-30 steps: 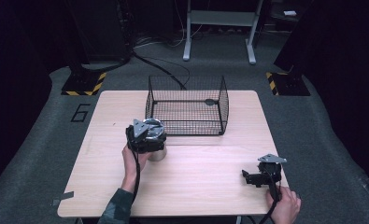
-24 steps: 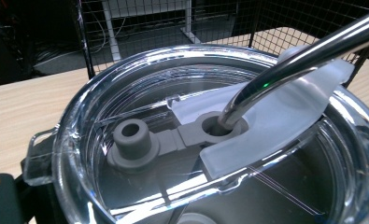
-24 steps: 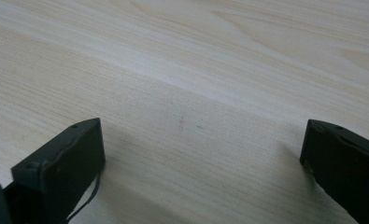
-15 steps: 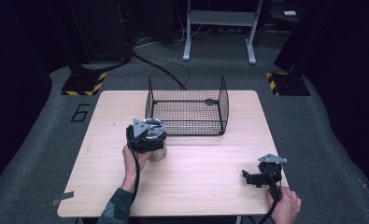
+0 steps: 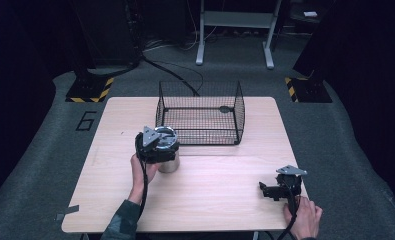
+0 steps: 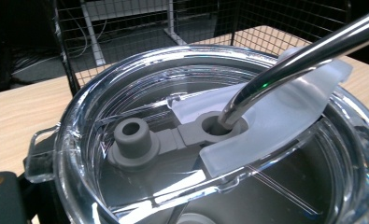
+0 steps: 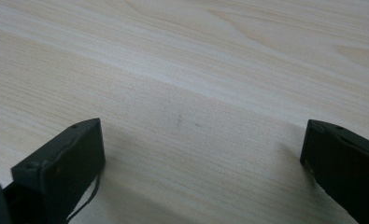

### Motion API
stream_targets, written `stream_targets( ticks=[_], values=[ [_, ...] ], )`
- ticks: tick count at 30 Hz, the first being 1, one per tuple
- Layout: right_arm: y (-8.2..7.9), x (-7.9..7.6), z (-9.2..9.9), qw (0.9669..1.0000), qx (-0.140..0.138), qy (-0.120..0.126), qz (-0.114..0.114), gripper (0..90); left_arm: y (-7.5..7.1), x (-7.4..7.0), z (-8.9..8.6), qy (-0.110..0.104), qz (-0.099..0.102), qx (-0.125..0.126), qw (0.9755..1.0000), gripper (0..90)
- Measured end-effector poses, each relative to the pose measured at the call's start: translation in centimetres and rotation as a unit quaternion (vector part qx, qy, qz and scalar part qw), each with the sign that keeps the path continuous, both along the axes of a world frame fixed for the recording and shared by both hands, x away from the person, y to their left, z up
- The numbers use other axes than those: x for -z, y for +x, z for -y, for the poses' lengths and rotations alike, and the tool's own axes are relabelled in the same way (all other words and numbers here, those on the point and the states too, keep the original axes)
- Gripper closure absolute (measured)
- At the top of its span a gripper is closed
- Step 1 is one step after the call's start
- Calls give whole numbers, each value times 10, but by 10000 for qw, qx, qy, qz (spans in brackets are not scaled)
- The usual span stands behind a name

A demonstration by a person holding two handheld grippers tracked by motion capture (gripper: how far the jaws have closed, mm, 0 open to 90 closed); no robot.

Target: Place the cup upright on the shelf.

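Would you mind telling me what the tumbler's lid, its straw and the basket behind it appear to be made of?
The clear round lid looks like glossy transparent plastic, as the inside shows through. The shiny bent straw seems polished metal, mirror-bright. The black mesh basket appears to be dark-coated wire, an open grid.

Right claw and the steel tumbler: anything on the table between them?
Nothing. In the high view, bare wooden table runs from the right claw to the tumbler; the wire basket stands behind.

left gripper (image 5: 157,145): held up over the table's left-middle, left hand (image 5: 137,167) beneath it, forearm reaching in from the bottom edge
right gripper (image 5: 275,190): low near the right front corner, jaws spread wide apart, right hand (image 5: 301,218) behind it
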State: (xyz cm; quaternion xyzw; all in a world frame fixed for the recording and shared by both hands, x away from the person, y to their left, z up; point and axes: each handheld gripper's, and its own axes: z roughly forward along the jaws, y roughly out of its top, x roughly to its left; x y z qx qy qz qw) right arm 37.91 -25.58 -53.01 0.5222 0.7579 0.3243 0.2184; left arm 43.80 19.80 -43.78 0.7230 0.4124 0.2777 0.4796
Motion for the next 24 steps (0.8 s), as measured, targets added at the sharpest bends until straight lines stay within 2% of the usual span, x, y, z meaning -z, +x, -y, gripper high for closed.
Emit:
stream_targets(
  ticks=[10,14,18,19,24],
  values=[
    [0,0,0,10000,-15,-20,-9,0,-7,-17,-6,24,-20,200,9998,41],
    [1,0,0,10000,-57,-25,17,0,-9,-25,-7,-100,-7,275,9996,41],
    [1,0,0,10000,-73,-33,23,0,-9,-34,-4,-130,20,349,9993,41],
    [1,0,0,10000,-77,-29,26,0,-9,-39,-2,-82,14,378,9992,41],
    [2,0,0,10000,-83,-28,31,0,-8,-46,2,-139,14,475,9988,41]
  ],
)
